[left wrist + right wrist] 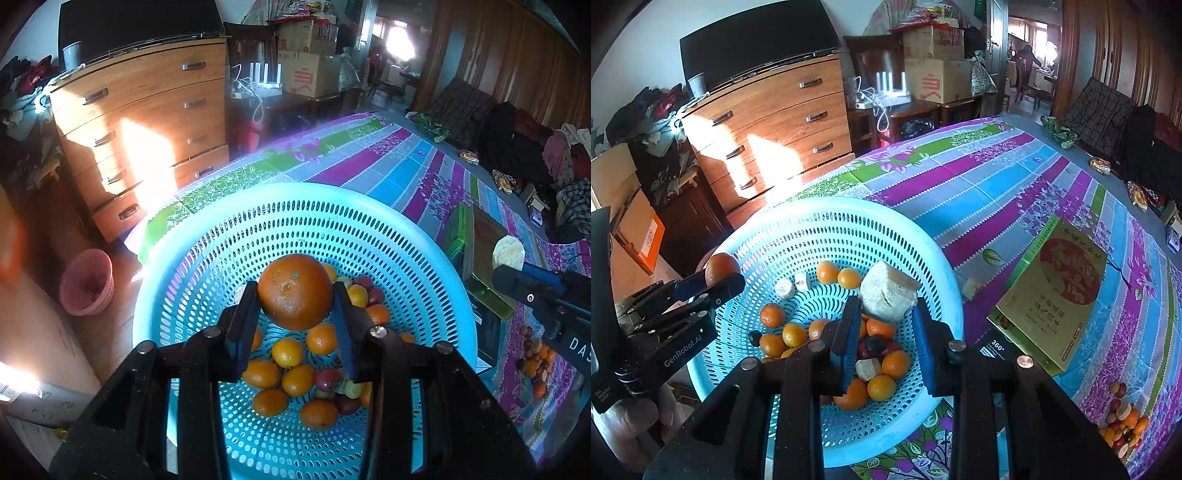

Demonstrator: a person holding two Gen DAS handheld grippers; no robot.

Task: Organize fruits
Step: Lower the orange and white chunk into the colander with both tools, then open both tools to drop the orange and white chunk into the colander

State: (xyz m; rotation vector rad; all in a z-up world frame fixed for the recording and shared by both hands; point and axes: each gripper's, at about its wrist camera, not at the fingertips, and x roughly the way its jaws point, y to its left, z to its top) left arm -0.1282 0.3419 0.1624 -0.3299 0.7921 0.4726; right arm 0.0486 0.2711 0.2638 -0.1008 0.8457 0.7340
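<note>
My left gripper (295, 295) is shut on a large orange (295, 291) and holds it above the blue perforated basket (417, 236). It also shows in the right wrist view (713, 280) at the basket's left rim. My right gripper (886, 306) is shut on a pale cut fruit chunk (888, 291) over the basket (923, 236). It shows in the left wrist view (508, 260) too, with the chunk (509, 252). Several small oranges (794, 334), dark red fruits (873, 345) and pale chunks (785, 288) lie in the basket.
A pile of loose fruit (1123, 424) lies on the striped tablecloth (979, 184) at the right. A green and gold box (1052, 295) lies beside the basket, with a pale chunk (971, 286) near it. A wooden dresser (775, 133) and a pink bin (86, 282) stand off the table's left.
</note>
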